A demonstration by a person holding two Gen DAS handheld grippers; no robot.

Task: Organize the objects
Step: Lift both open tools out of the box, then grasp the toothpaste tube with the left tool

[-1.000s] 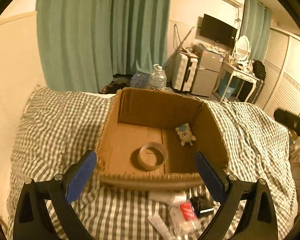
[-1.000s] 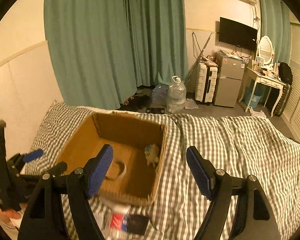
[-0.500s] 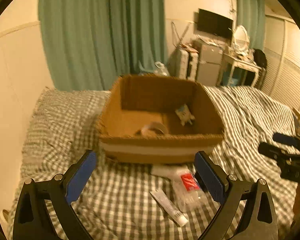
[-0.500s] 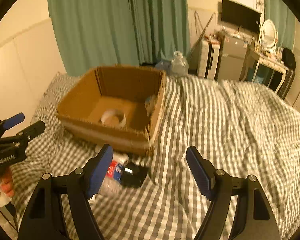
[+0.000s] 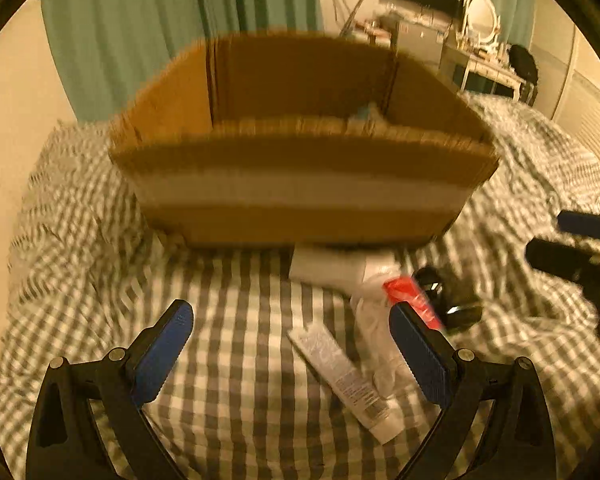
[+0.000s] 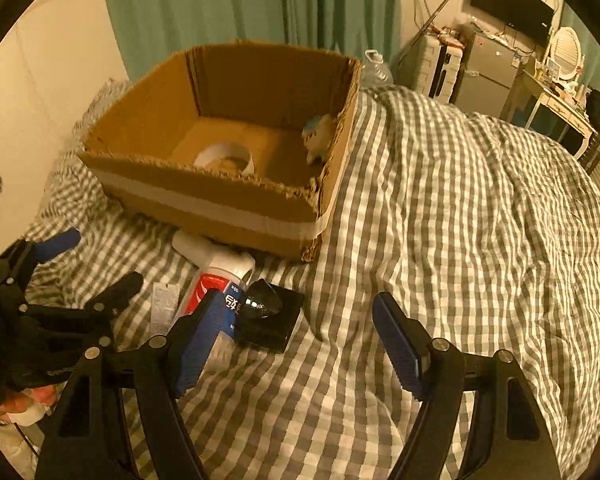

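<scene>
An open cardboard box (image 5: 300,184) (image 6: 220,200) stands on the checked bedcover. Inside lie a tape roll (image 6: 228,156) and a small plush toy (image 6: 320,136). On the cover in front of the box are a white tube (image 5: 344,372) (image 6: 164,308), a crumpled plastic bottle with a red label (image 5: 404,300) (image 6: 212,284), a white item (image 5: 324,268) and a black object (image 5: 448,300) (image 6: 268,316). My left gripper (image 5: 288,340) (image 6: 98,260) hangs open above the tube. My right gripper (image 6: 300,332) (image 5: 552,238) is open too, just right of the black object, holding nothing.
The checked bedcover (image 6: 460,220) spreads in folds to the right. A pale wall (image 6: 40,100) and green curtains (image 6: 240,0) lie behind the box. Beyond the bed stand a suitcase (image 6: 432,64), a small fridge (image 6: 484,76) and a dressing table with a mirror (image 6: 560,80).
Both grippers have sunk toward the bed and tilted. The box and the items in front of it look larger and nearer. The jaws stayed open.
</scene>
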